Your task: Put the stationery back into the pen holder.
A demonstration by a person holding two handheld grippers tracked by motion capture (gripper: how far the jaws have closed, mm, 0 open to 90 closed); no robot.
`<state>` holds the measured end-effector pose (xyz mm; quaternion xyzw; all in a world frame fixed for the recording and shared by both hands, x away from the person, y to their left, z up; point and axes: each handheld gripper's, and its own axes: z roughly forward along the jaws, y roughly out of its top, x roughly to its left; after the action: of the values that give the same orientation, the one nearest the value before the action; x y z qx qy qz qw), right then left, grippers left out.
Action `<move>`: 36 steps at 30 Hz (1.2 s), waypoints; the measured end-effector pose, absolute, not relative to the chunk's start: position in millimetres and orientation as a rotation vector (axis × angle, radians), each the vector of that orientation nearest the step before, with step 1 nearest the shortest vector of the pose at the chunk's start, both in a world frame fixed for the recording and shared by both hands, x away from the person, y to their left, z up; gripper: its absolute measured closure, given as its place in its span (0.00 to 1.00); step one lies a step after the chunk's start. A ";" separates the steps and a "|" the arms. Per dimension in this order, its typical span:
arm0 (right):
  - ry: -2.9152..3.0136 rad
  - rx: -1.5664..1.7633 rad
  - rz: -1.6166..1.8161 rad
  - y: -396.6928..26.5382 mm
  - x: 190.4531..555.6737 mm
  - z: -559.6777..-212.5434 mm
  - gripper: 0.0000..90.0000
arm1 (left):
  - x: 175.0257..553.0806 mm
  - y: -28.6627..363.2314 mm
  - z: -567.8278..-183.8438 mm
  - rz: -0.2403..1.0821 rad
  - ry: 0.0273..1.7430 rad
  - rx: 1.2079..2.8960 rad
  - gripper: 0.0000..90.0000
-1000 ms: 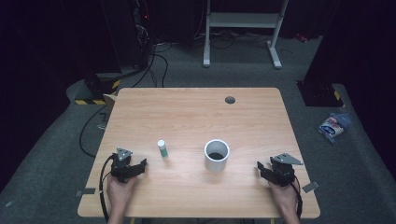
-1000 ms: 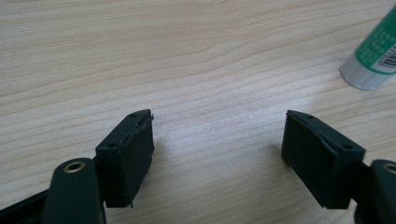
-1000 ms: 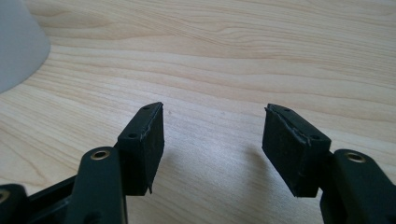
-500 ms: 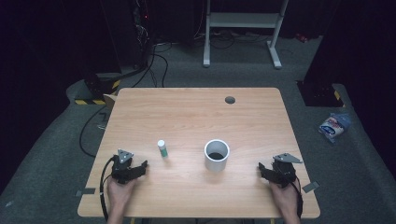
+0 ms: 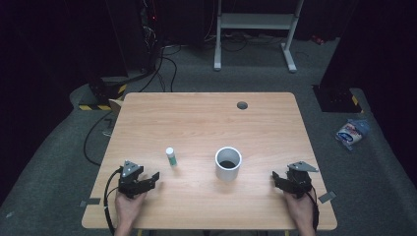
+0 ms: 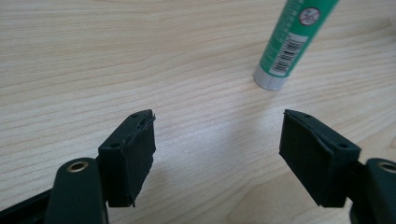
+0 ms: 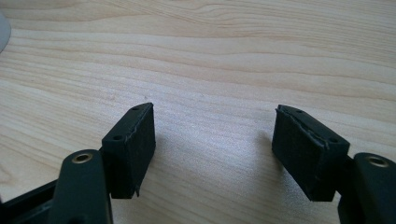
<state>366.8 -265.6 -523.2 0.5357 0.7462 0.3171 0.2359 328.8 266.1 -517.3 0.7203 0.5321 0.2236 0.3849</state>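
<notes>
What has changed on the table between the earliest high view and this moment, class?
Very little. The right gripper has drawn slightly back toward the table's near edge; its jaws are open and empty. The left gripper, also open, the green tube and the white cup stayed where they were. Nothing was grasped or released.

This looks like a lab or recording studio rather than a home. Beyond the two hand-held tongs, past the far edge of the pale wooden table with a round cable hole (image 5: 242, 105), the surroundings are blacked out with dark panels. Grey carpet (image 5: 59, 167) covers the floor. Black cables (image 5: 162, 64) trail across it far ahead of the left tongs, near a yellow-and-black hazard-striped strip (image 5: 93, 107), and a white metal stand frame (image 5: 255, 29) sits beyond
</notes>
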 end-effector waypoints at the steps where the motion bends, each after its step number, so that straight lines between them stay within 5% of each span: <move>1: 2.047 1.469 0.870 -265.6 366.8 -523.2 0.33 | 327.9 264.8 -516.6 0.575 1.345 1.841 0.30; 36: 2.048 1.465 0.869 -265.9 366.2 -523.2 0.34 | 362.5 225.4 -491.7 0.500 1.213 1.883 0.28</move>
<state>366.2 -265.9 -523.2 0.5342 0.7471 0.3170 0.2365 362.5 225.4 -491.7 0.7480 0.4819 0.1985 0.4108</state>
